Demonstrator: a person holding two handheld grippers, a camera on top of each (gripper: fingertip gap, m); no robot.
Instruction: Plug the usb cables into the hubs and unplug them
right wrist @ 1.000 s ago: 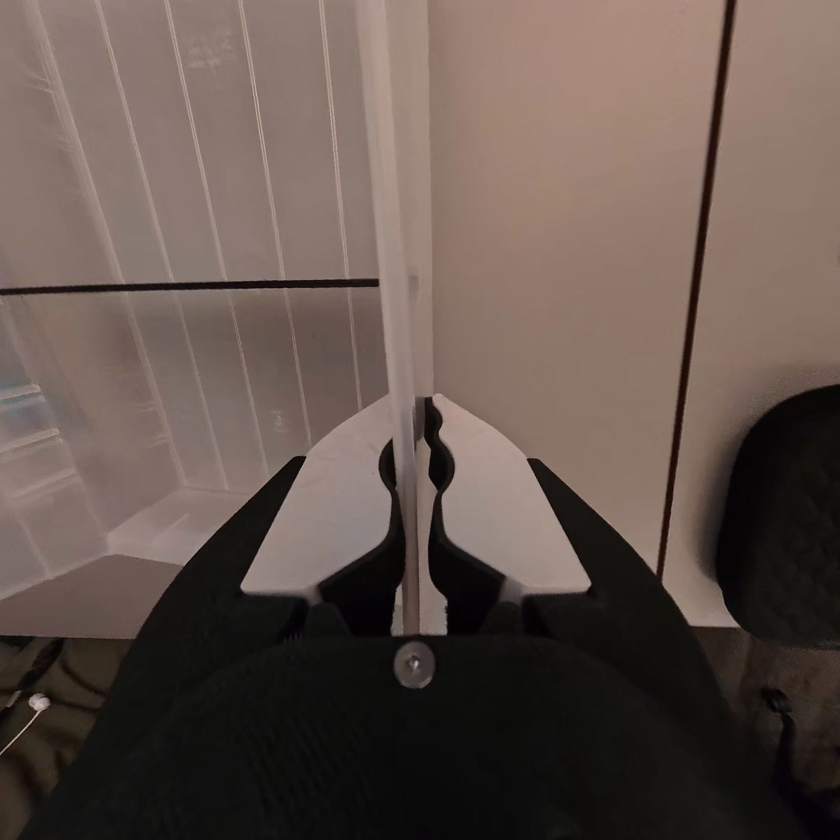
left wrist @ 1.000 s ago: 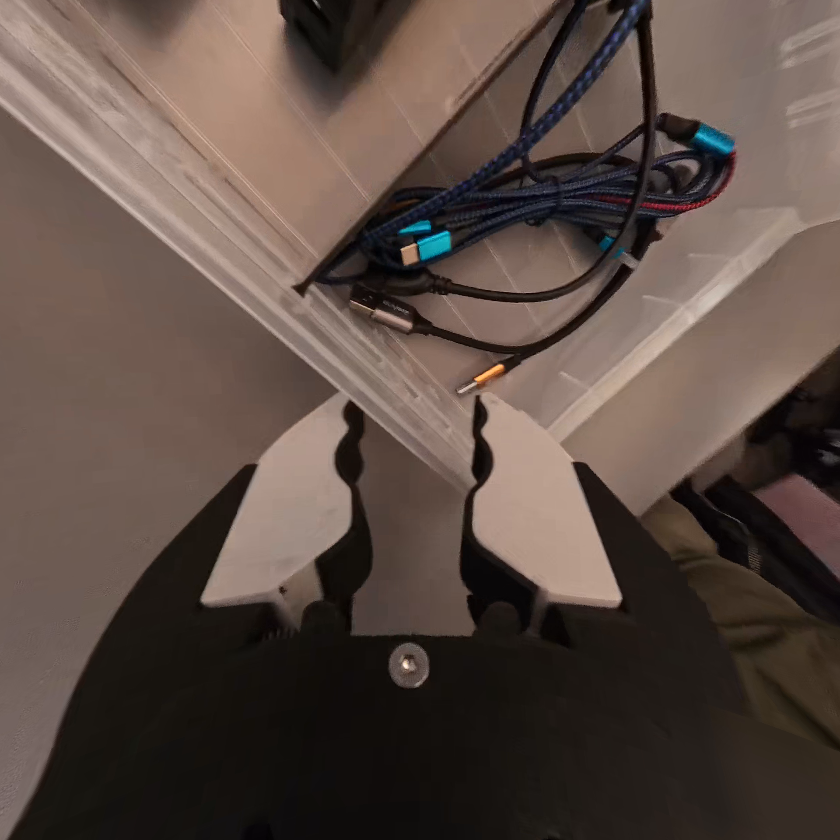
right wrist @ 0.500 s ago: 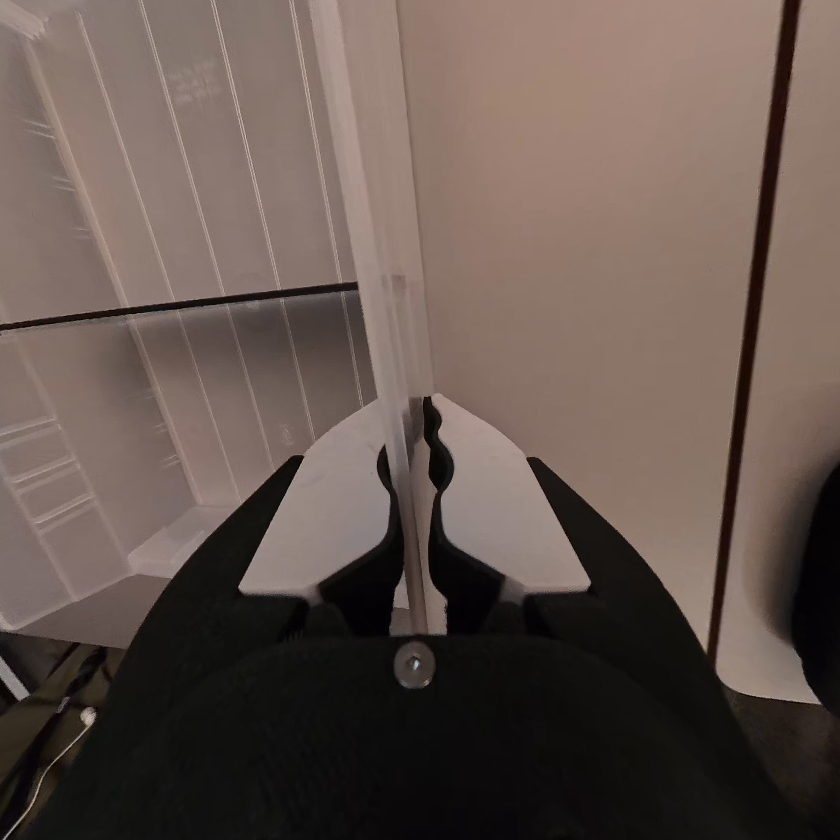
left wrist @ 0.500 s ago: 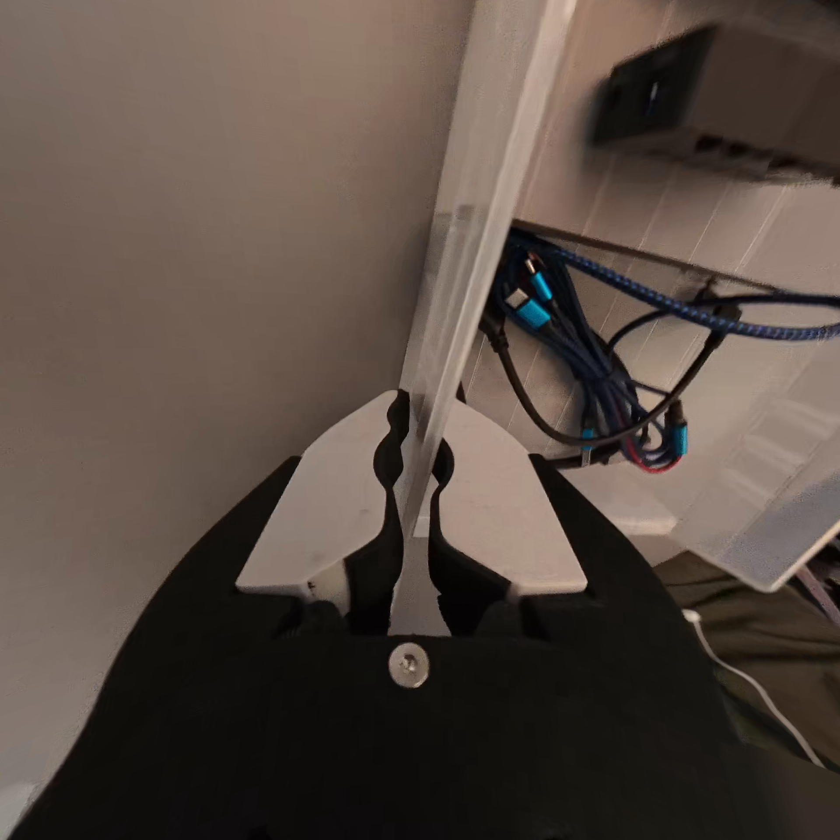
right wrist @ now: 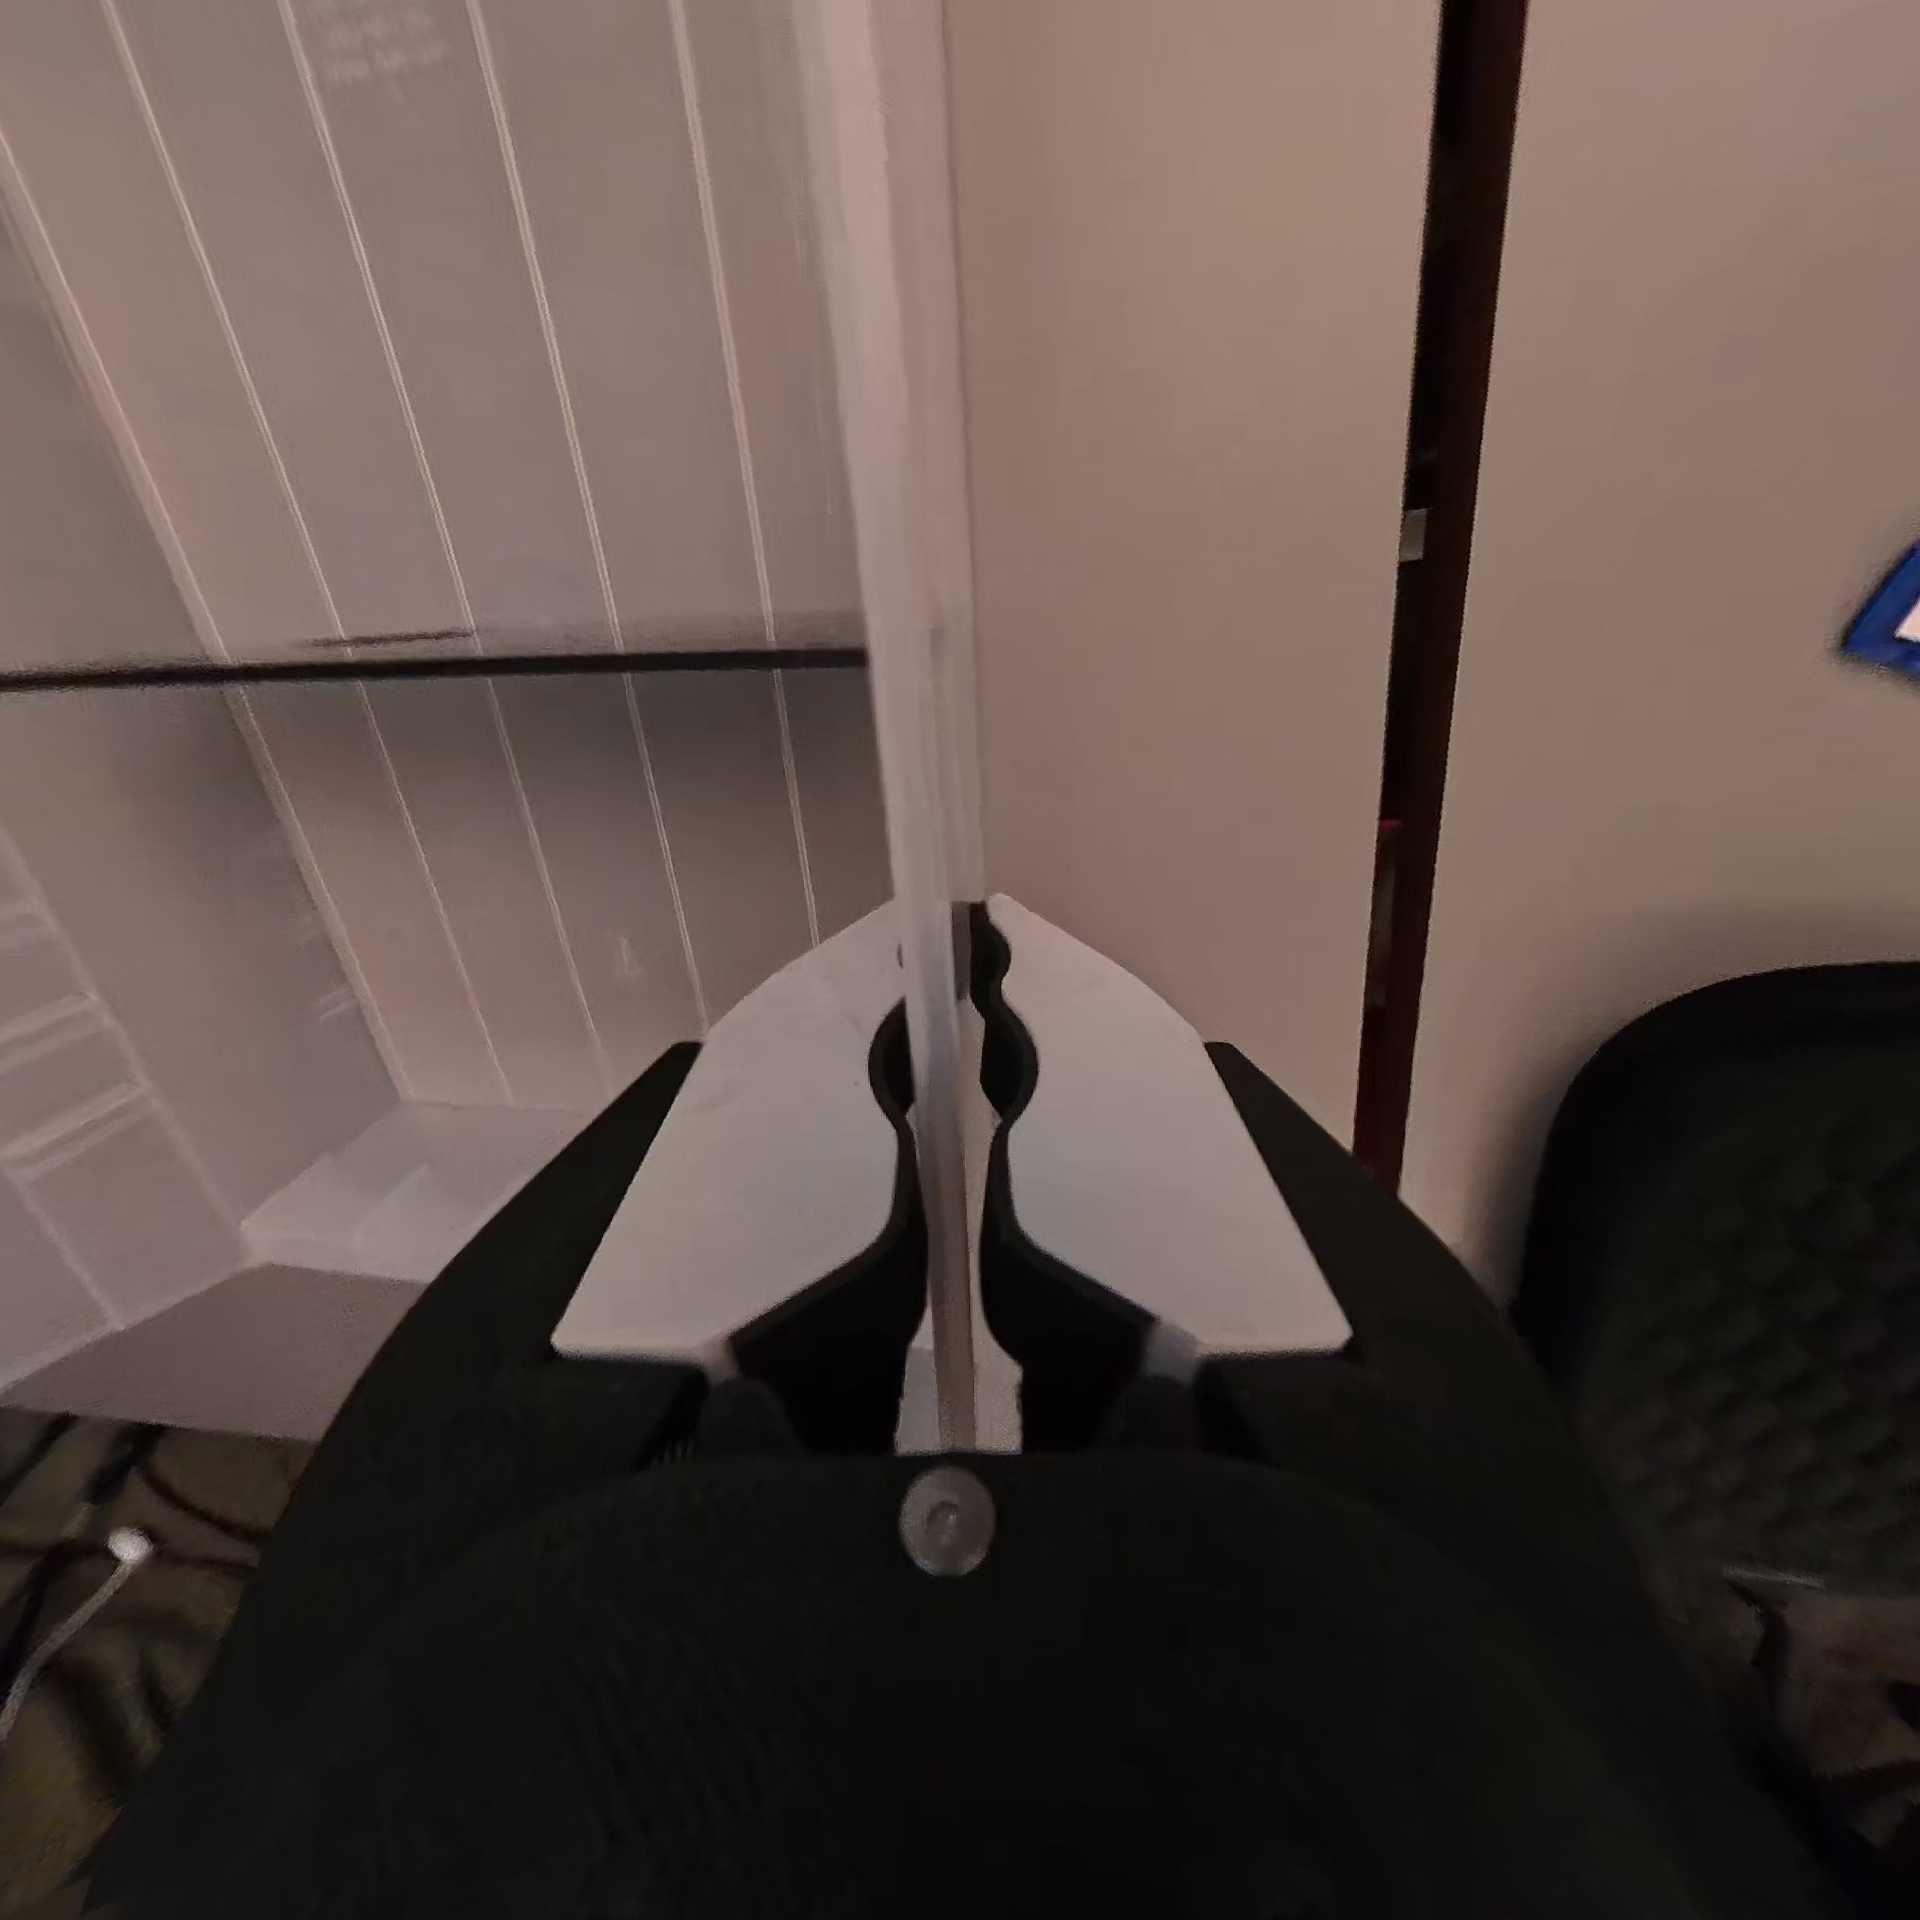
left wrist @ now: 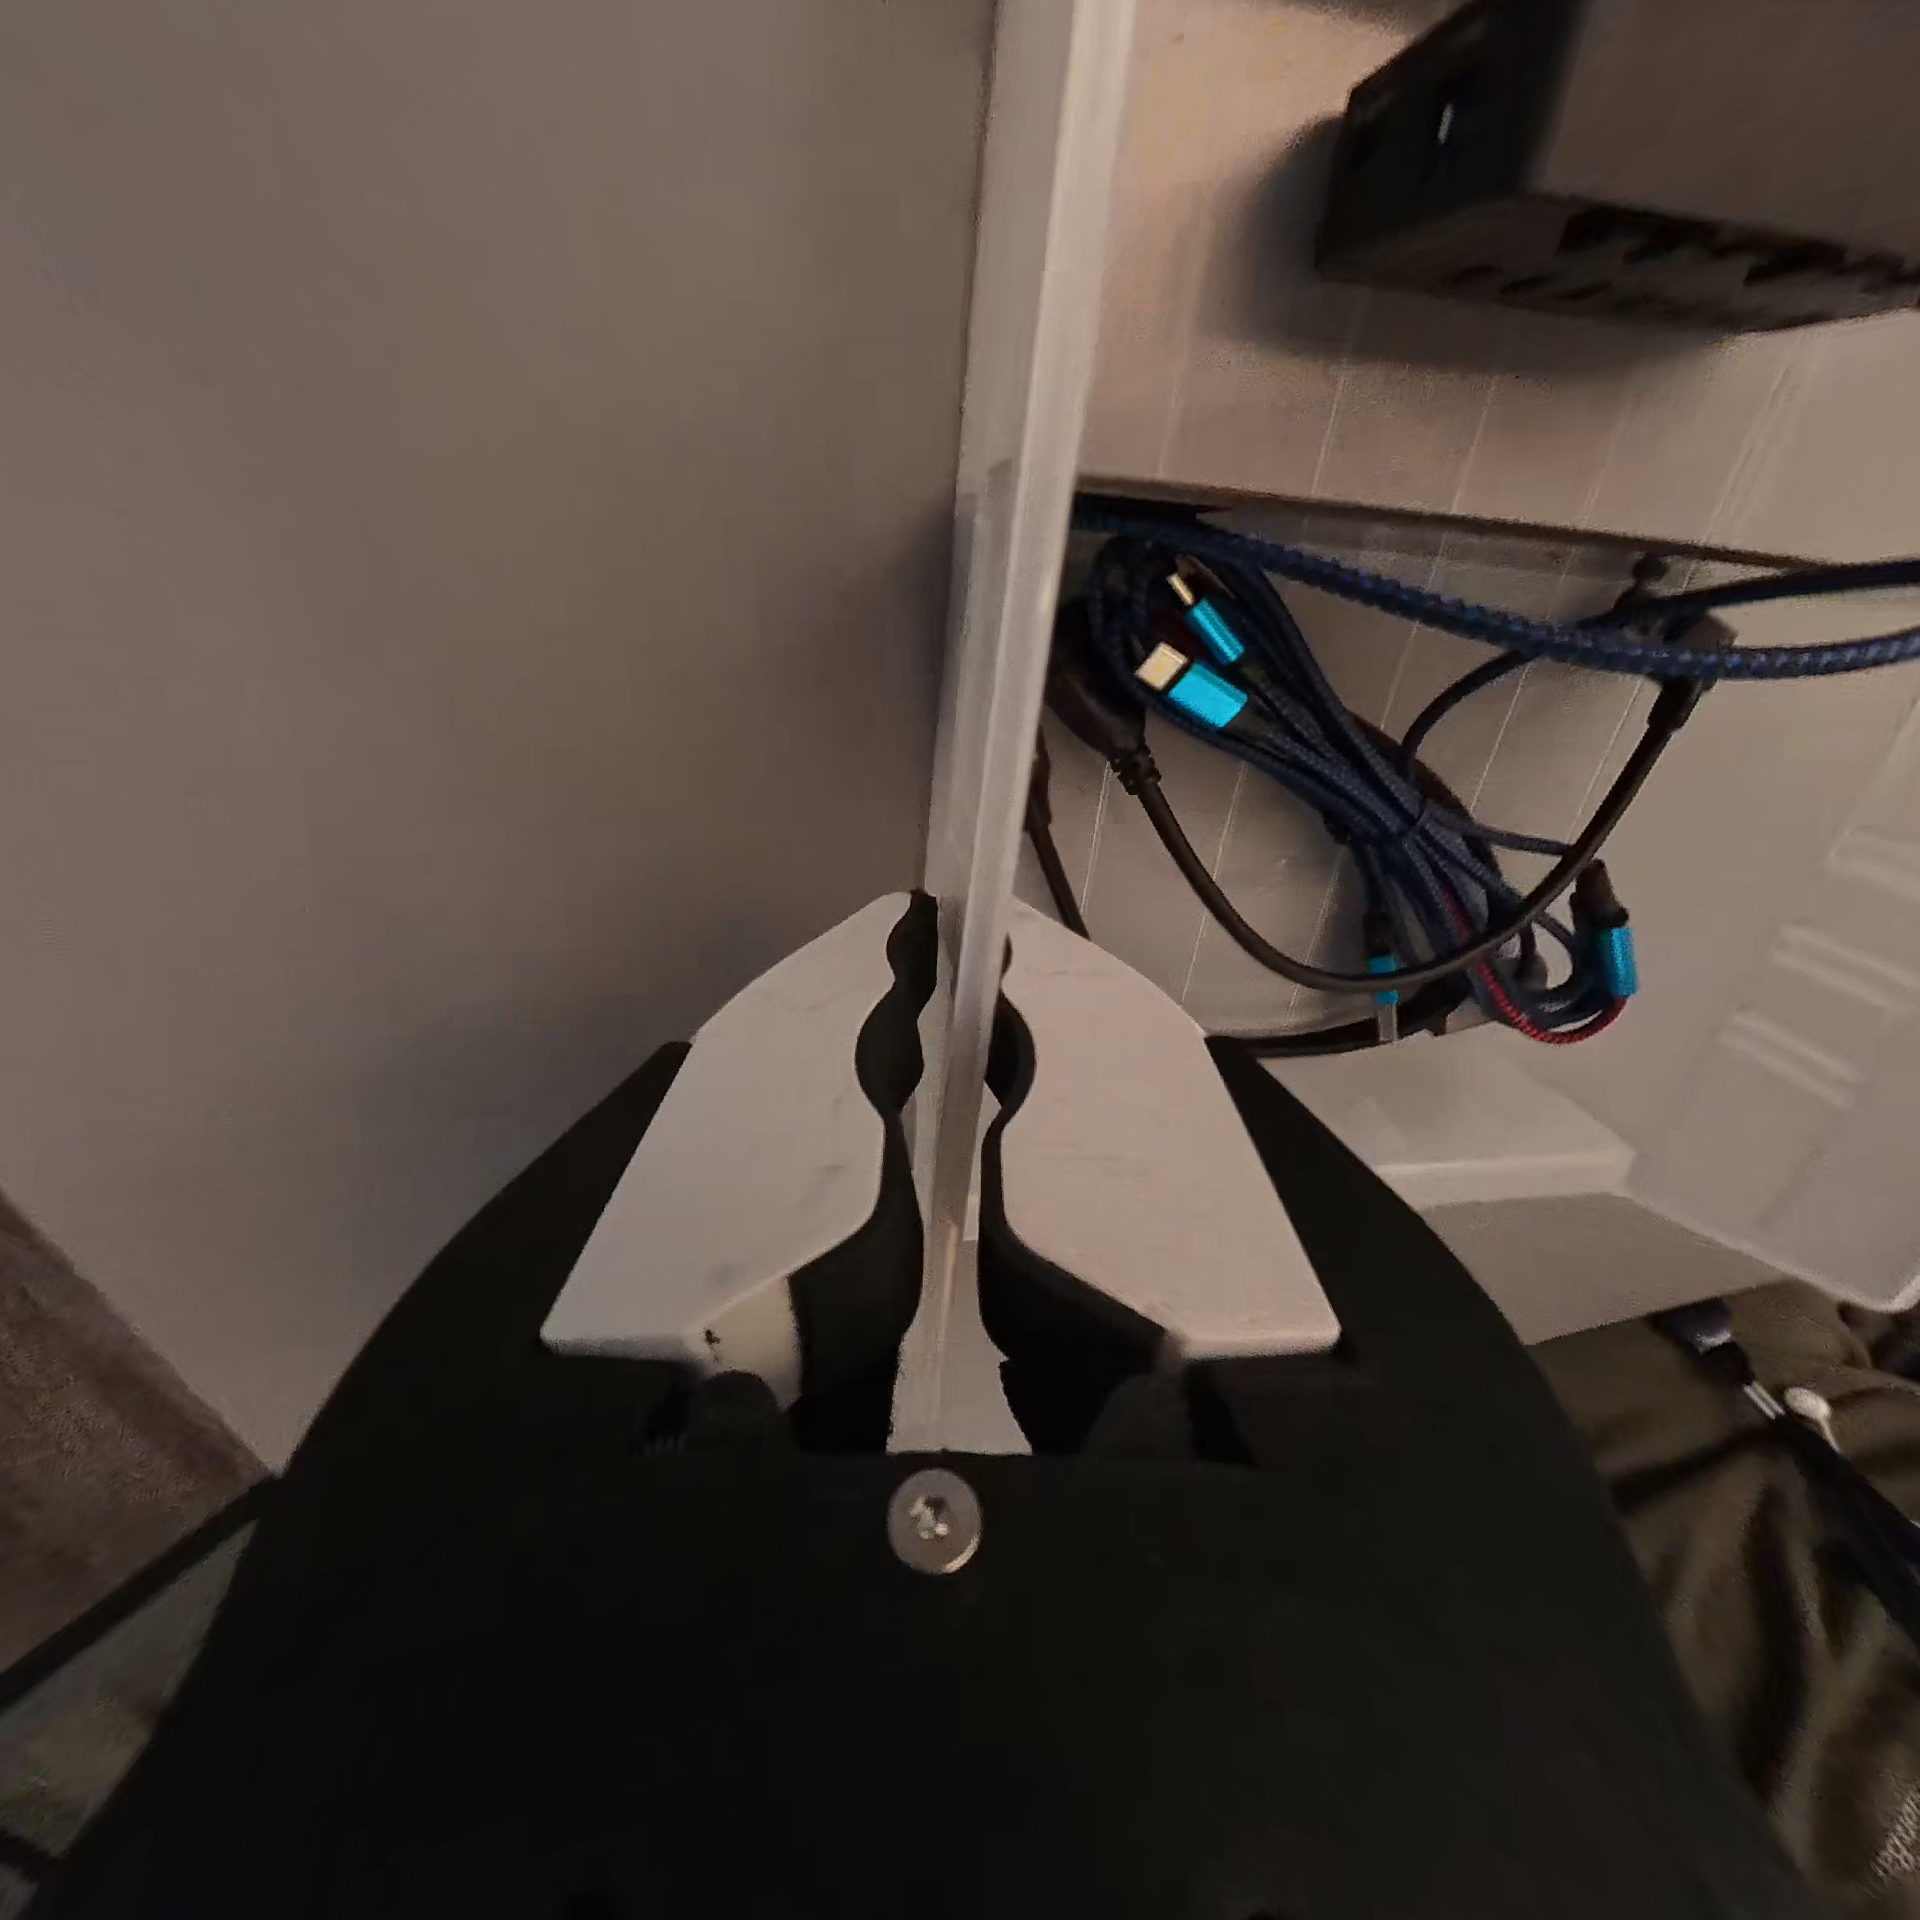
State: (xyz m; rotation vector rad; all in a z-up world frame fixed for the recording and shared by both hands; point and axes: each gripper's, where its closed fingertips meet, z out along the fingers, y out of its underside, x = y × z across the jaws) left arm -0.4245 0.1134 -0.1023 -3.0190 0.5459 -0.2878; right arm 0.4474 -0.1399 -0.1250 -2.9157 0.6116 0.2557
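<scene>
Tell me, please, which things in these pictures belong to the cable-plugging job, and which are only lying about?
Belonging to the job:
- usb cables, bundled in the clear plastic bin
- dark hub, in the bin too
- left claw and right claw, each shut on a bin wall

Only lying about:
- black chair
- olive cloth
- blue object, at the right edge

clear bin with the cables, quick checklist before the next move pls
1. Left hand-held gripper shut on the clear bin wall: ok.
2. Right hand-held gripper shut on the opposite wall: ok.
3. USB cables inside the bin: ok.
4. Hub inside the bin: ok, though blurred.
5. Any cable plugged into the hub: cannot tell.
6. Clear spot to set the bin down: cannot tell.
</scene>
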